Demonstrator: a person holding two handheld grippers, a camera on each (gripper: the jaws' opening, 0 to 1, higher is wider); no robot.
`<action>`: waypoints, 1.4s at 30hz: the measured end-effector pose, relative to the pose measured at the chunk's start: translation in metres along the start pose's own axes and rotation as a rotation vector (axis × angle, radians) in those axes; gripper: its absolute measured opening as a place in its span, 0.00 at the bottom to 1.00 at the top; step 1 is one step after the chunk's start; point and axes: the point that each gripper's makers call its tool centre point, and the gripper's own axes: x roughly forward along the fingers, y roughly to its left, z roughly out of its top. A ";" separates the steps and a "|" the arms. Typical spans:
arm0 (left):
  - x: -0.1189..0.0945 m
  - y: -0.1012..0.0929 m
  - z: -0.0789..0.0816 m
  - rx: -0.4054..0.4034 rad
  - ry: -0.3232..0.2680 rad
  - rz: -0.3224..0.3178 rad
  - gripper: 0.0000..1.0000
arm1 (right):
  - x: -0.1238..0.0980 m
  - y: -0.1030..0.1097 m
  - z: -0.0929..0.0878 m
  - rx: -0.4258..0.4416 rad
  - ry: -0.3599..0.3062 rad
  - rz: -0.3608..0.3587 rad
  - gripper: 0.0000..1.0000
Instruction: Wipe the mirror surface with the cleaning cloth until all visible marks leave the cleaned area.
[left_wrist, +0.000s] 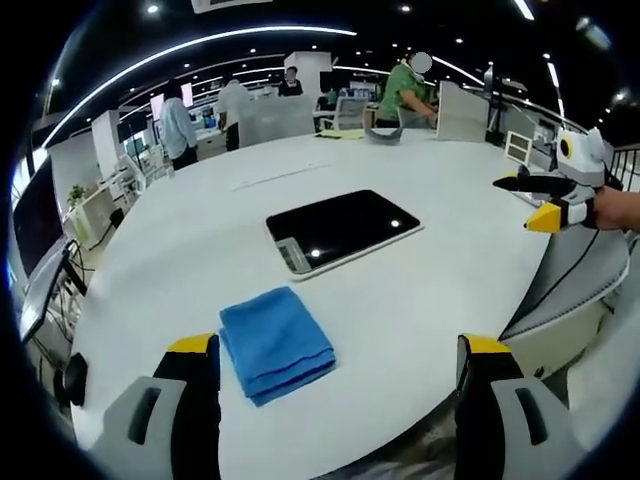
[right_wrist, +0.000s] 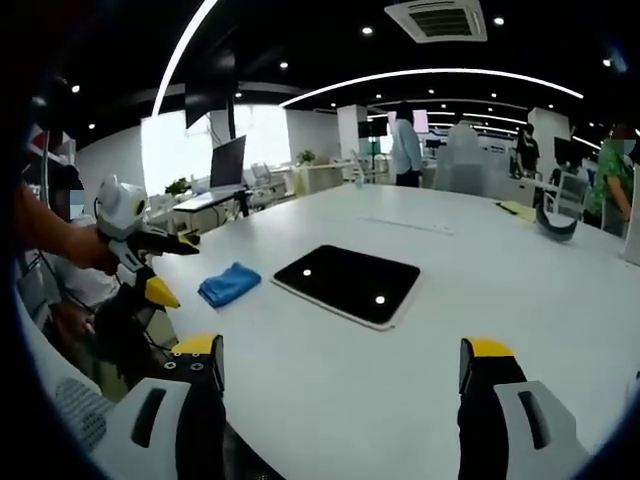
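Both tongs (left_wrist: 340, 360) (right_wrist: 340, 365) gape, empty; folded cloth (left_wrist: 276, 343) beside mirror (left_wrist: 343, 230) may unfold when lifted, smearing instead.

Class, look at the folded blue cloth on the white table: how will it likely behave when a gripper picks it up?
The blue cloth lies folded in soft layers, so it will probably flop and unfold if lifted by one edge. It looks thin, hence likely light. On the smooth white table it may slide when pushed.
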 end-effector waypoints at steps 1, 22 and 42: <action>0.001 0.000 0.001 0.005 -0.003 -0.003 0.99 | 0.001 0.000 -0.001 0.001 0.004 0.001 0.98; 0.024 0.020 -0.001 -0.003 0.000 -0.087 0.87 | -0.001 -0.003 -0.021 0.047 0.068 -0.003 0.97; 0.050 0.050 -0.012 -0.039 0.076 -0.132 0.51 | -0.004 -0.009 -0.027 0.118 0.094 -0.053 0.96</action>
